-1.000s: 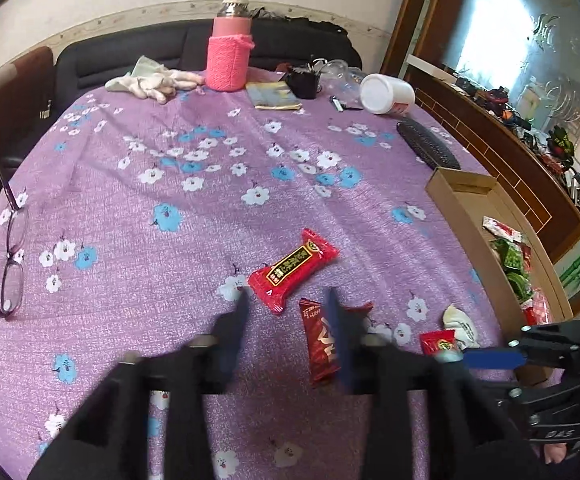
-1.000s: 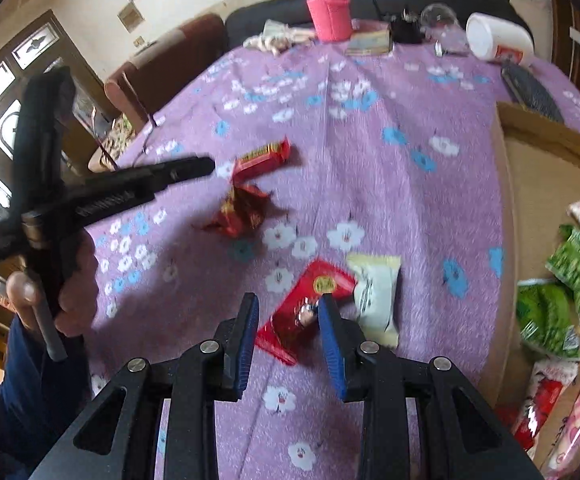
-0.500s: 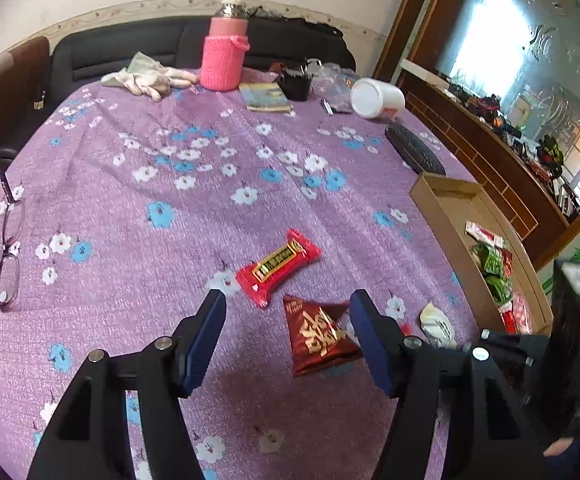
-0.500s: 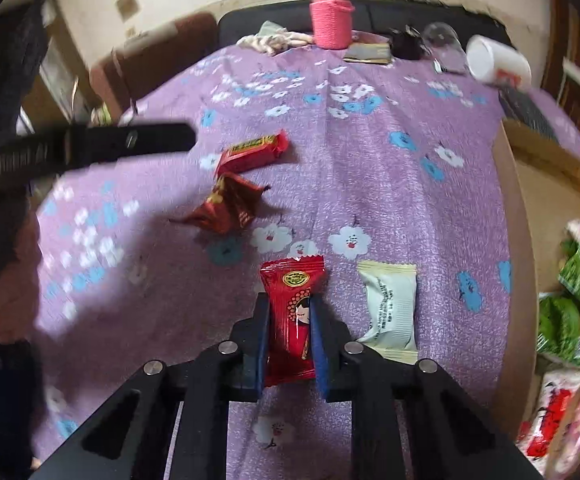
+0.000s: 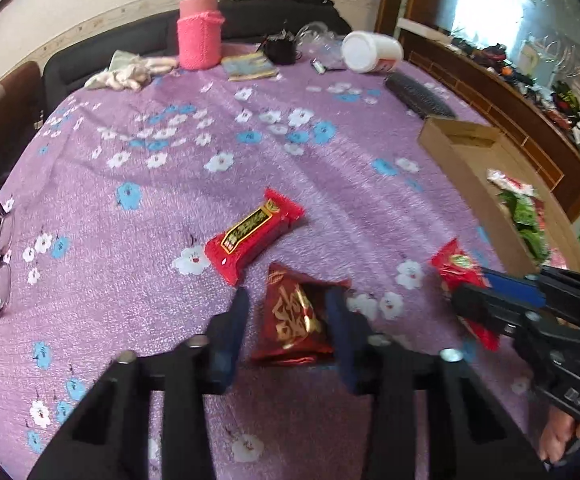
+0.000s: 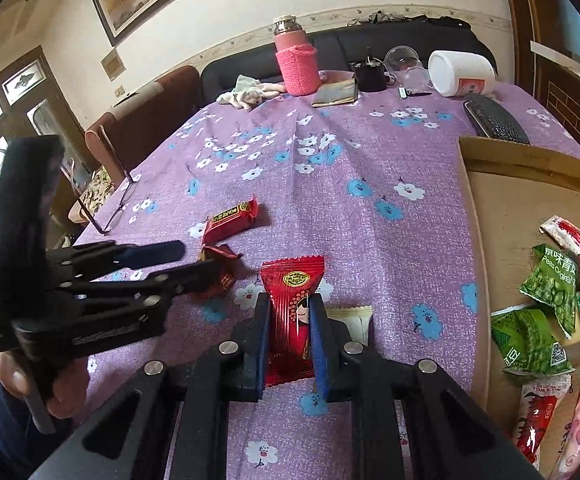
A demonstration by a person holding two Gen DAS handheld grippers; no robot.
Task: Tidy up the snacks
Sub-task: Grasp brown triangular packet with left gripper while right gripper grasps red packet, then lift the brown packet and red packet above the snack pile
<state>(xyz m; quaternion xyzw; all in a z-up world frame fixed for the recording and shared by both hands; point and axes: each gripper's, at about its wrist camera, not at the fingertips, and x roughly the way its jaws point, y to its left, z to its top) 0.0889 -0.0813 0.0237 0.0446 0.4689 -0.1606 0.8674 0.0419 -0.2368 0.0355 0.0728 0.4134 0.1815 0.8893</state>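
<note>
The right tool [image 6: 288,322] was clamped on a red snack packet [image 6: 292,312] — presumably bound for the cardboard box [image 6: 526,168] — while the left tool [image 5: 286,312] was closing around a dark-red packet [image 5: 294,320] on the tabletop [image 5: 210,160].

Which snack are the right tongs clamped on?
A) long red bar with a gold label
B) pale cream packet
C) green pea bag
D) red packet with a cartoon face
D. In the right wrist view the right tongs press both blue pads against the red packet with a cartoon face; the pale cream packet lies on the cloth just beside them, untouched.
</note>
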